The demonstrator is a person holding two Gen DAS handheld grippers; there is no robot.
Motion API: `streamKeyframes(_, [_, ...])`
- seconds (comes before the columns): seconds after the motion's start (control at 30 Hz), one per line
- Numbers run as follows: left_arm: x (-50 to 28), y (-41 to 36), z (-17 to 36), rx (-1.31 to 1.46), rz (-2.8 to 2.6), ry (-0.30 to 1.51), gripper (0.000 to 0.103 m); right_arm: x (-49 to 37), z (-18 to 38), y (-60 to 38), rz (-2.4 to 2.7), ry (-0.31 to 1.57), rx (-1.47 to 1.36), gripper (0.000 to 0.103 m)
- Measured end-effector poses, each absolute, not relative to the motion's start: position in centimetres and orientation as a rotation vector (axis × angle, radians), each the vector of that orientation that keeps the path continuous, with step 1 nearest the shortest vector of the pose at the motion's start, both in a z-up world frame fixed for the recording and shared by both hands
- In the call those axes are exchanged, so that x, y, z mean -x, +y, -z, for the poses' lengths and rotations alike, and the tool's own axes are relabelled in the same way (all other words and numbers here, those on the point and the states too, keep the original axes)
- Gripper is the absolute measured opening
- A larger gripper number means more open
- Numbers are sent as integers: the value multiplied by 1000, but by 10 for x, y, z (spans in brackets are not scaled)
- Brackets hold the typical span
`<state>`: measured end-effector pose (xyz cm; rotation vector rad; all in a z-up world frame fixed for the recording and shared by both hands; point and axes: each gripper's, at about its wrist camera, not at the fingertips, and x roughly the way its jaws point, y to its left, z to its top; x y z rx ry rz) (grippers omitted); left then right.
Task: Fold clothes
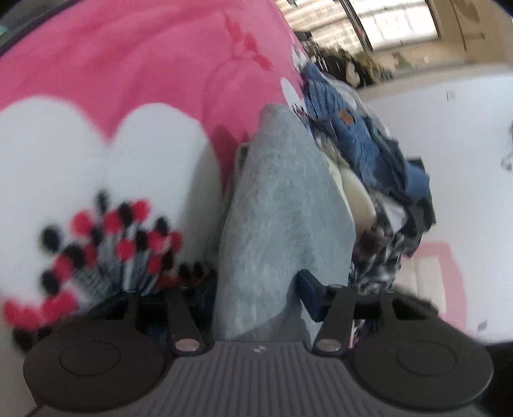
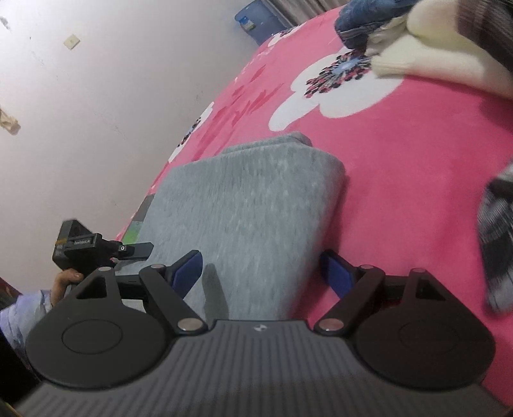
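A folded grey fleecy garment [image 1: 282, 199] [image 2: 243, 199] lies on a pink blanket with white flowers [image 1: 112, 64] [image 2: 400, 160]. My left gripper [image 1: 256, 279] has the garment's near end between its fingers. The right blue pad [image 1: 309, 288] shows bare beside the cloth, and the left finger is hidden behind it. My right gripper [image 2: 261, 271] stands open and wide at the garment's near edge. Both of its blue pads [image 2: 189, 269] are clear of the cloth. In the right wrist view a hand [image 2: 64, 282] holds the left tool's black housing [image 2: 77, 247] at the garment's left edge.
A pile of clothes lies beyond the garment: blue denim [image 1: 352, 134] [image 2: 362, 19], a cream knit [image 2: 449, 57] and a black-and-white patterned piece [image 1: 381, 253] [image 2: 497, 231]. A white wall [image 2: 96, 96] runs along the bed's far side. A blue box [image 2: 256, 19] stands by it.
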<state>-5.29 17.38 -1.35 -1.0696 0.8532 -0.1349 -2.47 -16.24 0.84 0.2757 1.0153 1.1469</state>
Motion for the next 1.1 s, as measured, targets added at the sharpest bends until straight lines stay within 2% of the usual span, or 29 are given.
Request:
streamKeyframes(0.13, [33,167,10,1009,164,877,59,21,-6,-155,-1148,1002,-281,83])
streamKeyframes(0.17, [31,165,10,996,170,875,53,21,-6,-154,-1146,999,-288,83])
streamKeyframes(0.27, [33,160,10,1000,169,862,48,20,-5,-154,-1136,989,-310,82])
streamKeyframes(0.4, [55,159,13,1100,156,850,44,27,-2,-174,-1091,1039,-418,65])
streamKeyframes(0.47, [63,157,16,1142,159,848,44,33,1,-190,-1076,1085,-512,62])
streamKeyframes(0.6, [49,155,28,1176,172,836,44,49,8,-203,-1130,1115,-560,63])
streamKeyframes(0.73, [26,143,22,1080,188,839,43,26,21,-182,-1166,1164,-650,62])
streamKeyframes(0.83, [30,137,17,1061,175,813,40,21,16,-164,-1155,1168,-597,57])
streamKeyframes(0.9, [36,134,14,1054,168,790,39,26,11,-162,-1126,1153,-558,44])
streamKeyframes(1.1, [51,128,1,1024,183,743,37,52,-11,-160,-1102,1041,-394,38])
